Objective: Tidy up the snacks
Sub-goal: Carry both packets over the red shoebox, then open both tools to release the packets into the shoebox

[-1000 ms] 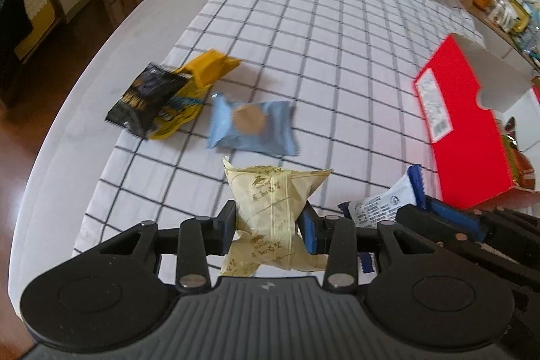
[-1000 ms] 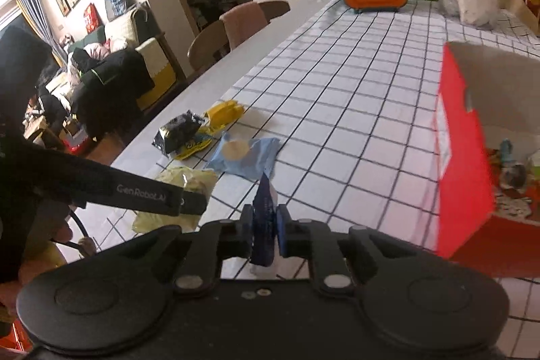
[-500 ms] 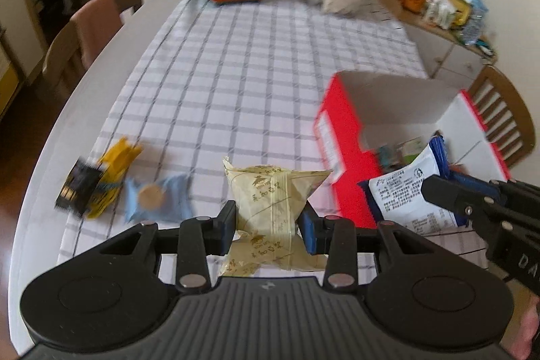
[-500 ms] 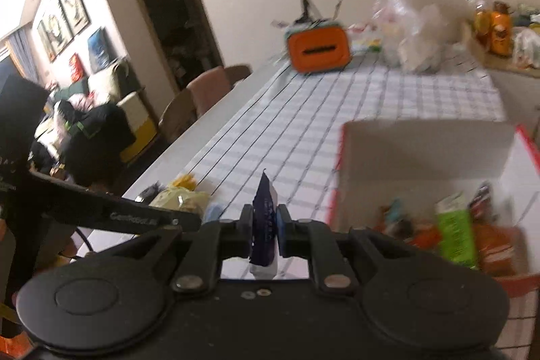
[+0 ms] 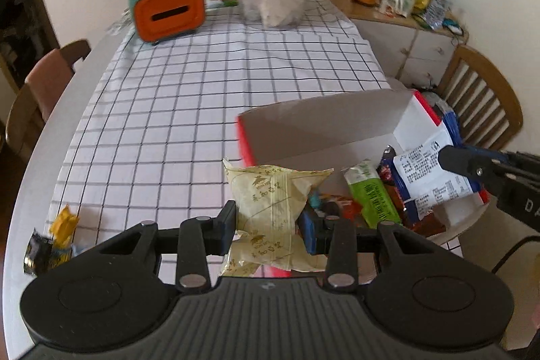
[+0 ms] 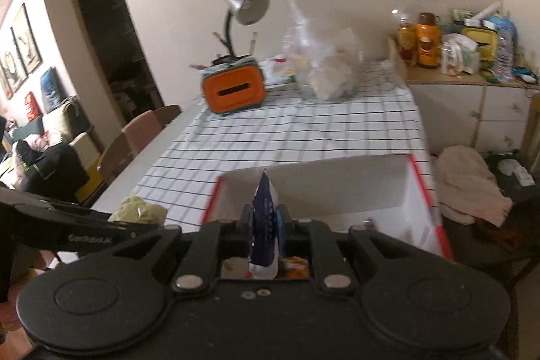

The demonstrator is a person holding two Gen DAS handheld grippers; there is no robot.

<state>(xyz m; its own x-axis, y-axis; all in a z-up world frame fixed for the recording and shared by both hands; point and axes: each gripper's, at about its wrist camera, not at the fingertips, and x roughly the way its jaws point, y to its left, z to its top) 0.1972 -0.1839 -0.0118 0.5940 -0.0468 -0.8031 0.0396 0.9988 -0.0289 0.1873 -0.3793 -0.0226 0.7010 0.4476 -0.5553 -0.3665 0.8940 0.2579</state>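
The left tongs [image 5: 270, 225] grip a pale yellow pastry packet [image 5: 273, 204] over the near-left corner of the red snack box [image 5: 320, 127]. The right tongs [image 6: 264, 220] pinch a blue-and-white wafer packet [image 5: 432, 171] above the box's interior.

Legible markings: the white letters "DA" on the right gripper [image 5: 452, 159] arm, at 3 o'clock in the left wrist view. Brown characters on the pale yellow snack packet [image 5: 273, 208] and fine print on the blue-and-white packet [image 5: 428, 171] are too small to read.
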